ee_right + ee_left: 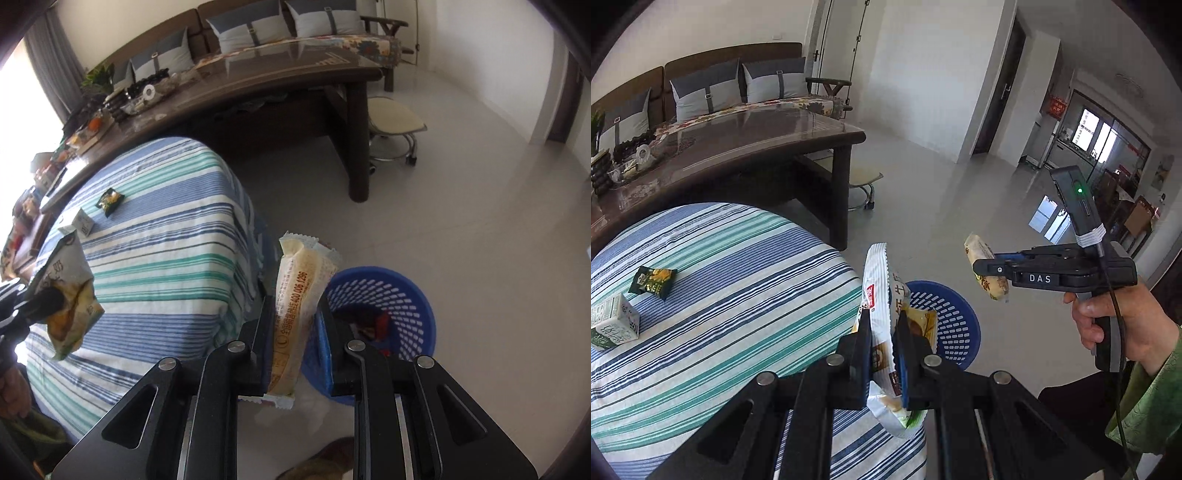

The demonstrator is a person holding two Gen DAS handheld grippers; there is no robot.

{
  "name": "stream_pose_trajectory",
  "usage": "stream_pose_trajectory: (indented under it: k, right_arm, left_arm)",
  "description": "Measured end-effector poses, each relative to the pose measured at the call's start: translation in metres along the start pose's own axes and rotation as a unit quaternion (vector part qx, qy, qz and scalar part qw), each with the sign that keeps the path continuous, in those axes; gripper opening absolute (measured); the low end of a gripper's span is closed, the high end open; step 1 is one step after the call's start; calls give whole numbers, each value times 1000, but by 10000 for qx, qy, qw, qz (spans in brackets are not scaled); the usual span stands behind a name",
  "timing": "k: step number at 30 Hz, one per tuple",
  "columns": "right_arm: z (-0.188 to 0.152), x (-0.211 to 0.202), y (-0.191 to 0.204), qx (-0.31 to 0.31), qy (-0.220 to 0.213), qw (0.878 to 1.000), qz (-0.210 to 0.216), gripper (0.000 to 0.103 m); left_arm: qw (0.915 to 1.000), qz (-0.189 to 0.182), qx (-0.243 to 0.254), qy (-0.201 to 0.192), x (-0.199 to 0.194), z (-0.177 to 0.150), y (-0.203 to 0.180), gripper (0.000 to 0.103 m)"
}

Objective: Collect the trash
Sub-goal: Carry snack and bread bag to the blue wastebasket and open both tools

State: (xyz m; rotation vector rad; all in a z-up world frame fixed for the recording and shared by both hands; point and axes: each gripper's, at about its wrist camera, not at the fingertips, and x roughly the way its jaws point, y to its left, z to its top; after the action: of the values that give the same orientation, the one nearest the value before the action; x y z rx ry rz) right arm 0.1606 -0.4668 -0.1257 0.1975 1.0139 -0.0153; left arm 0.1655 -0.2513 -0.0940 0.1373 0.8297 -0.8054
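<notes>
My left gripper (884, 317) is shut on a white snack bag (879, 291), held over the edge of the striped table (738, 258). My right gripper (295, 306) is shut on a cream bar wrapper (295, 291), held in the air beside the blue perforated basket (410, 295) on the floor. The basket (953, 321) holds some red trash (373, 325). In the left wrist view the right gripper (988, 271) holds the wrapper (984, 262) above the floor. A dark green packet (652, 282) and a small milk carton (613, 325) lie on the table.
A long brown coffee table (738, 147) with clutter at its left end stands beyond the striped table, with a sofa (701, 85) behind it. A small wheeled stool (395, 125) stands on the pale floor (480, 221).
</notes>
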Motion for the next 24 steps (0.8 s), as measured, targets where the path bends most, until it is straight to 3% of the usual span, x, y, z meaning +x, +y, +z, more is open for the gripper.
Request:
stream_pose_trajectory:
  k: [5, 13, 24]
  right_arm:
    - [-3, 16, -48, 298, 97, 9994, -166, 19]
    - [-11, 47, -92, 555, 329, 9977, -204, 19]
    - [-16, 72, -124, 822, 587, 9948, -144, 19]
  left_arm:
    - [9995, -200, 83, 221, 63, 22, -40, 11]
    - [9976, -315, 127, 596, 146, 22, -76, 11]
    - [9958, -200, 53, 889, 203, 18, -82, 12]
